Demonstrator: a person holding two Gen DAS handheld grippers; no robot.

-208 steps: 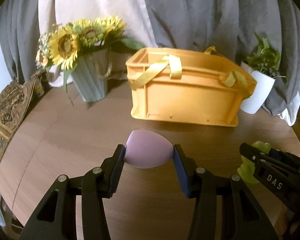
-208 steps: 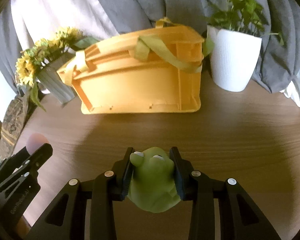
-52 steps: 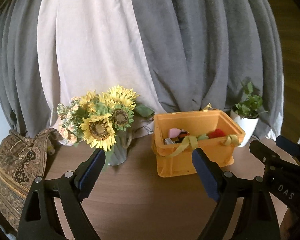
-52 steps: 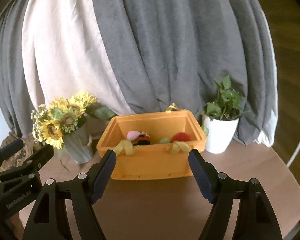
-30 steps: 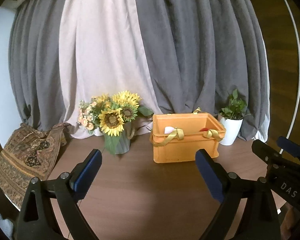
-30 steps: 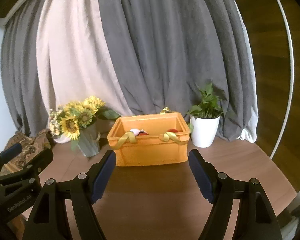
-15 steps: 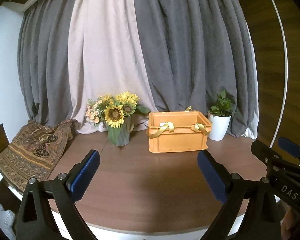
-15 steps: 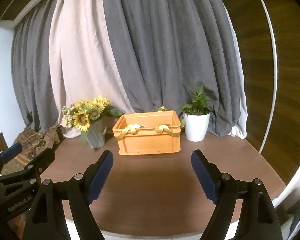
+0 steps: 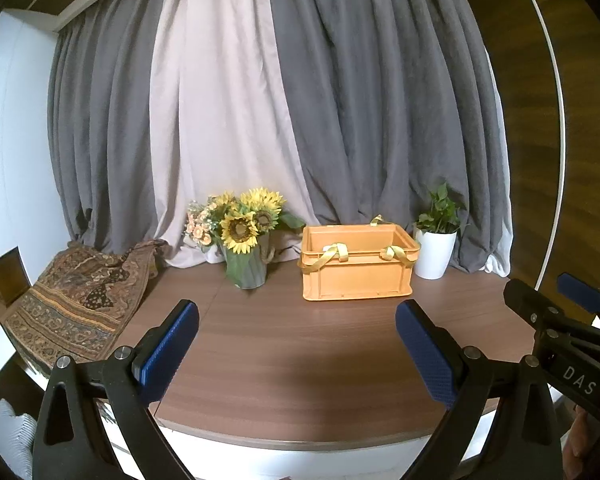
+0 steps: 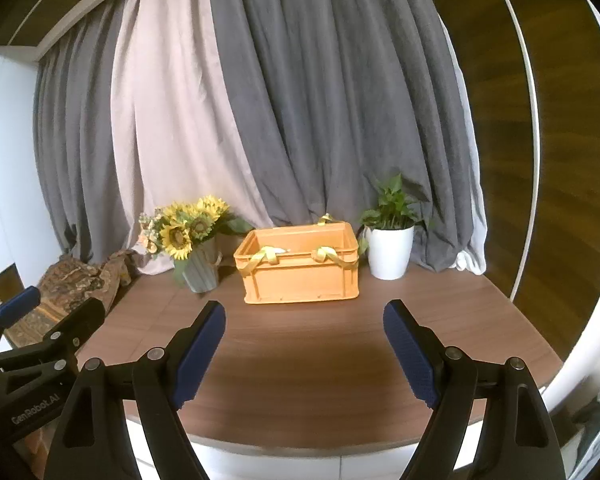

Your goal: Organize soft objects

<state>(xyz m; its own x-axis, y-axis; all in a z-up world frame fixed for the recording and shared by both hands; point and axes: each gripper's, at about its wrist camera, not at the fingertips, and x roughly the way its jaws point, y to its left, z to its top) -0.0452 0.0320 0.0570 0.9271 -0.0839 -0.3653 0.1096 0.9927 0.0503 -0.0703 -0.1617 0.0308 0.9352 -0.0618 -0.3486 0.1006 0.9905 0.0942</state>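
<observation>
Both claws, left gripper (image 9: 296,344) and right gripper (image 10: 304,344), gape wide and empty over the round table's (image 9: 300,368) bare near edge, well short of the orange crate (image 9: 356,270).

On the table (image 9: 300,344), the crate (image 9: 356,276) stands between sunflower vase (image 9: 246,270) and potted plant (image 9: 436,248).

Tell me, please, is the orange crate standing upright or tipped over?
Upright. The crate sits flat on the table with its open top facing up and its yellow straps draped over the front rim.

"DAS" on right gripper (image 9: 572,322); "GenRobot.AI" on left gripper (image 10: 32,320)
</observation>
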